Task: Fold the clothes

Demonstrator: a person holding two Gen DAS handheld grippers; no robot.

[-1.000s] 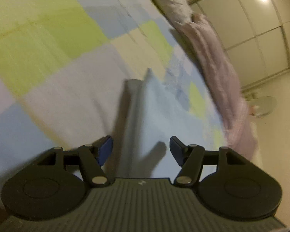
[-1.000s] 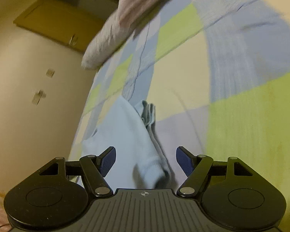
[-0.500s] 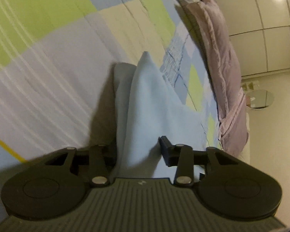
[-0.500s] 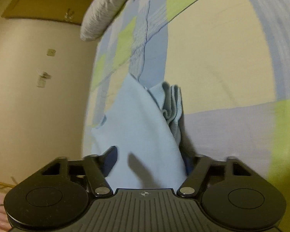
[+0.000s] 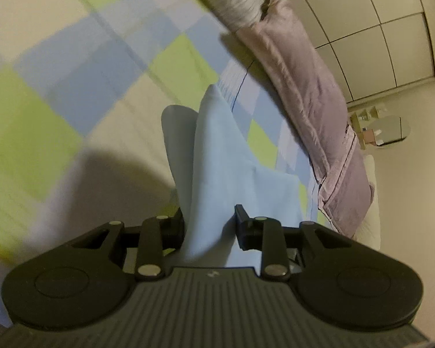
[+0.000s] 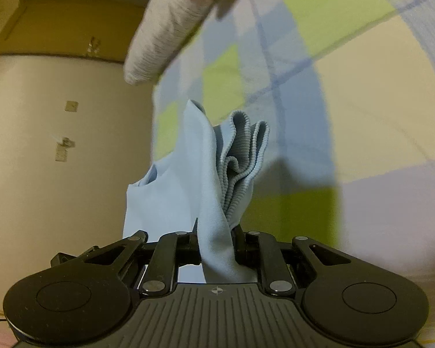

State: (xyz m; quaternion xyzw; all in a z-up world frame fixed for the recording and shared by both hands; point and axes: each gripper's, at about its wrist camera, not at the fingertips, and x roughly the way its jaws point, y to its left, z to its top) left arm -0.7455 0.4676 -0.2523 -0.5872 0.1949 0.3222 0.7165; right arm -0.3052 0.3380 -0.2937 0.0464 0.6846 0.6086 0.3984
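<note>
A light blue garment [image 5: 217,156] hangs lifted above a checked bedsheet [image 5: 58,92] of green, blue and cream squares. My left gripper [image 5: 210,223] is shut on one edge of it, the cloth bunched between the jaws. In the right wrist view my right gripper [image 6: 216,242] is shut on another part of the light blue garment [image 6: 185,179], whose ribbed hem [image 6: 240,150] folds in loops just beyond the jaws. The cloth drapes away from both grippers towards the bed.
A mauve quilt [image 5: 313,92] and a grey striped pillow [image 5: 232,3] lie along the bed's far side, the pillow [image 6: 165,32] also showing in the right wrist view. White wardrobe doors [image 5: 377,29] and floor lie right; a beige wall [image 6: 58,145] lies left.
Both grippers went from open above the flat garment to shut on it. They have since risen, lifting the cloth off the sheet so it hangs and casts a shadow.
</note>
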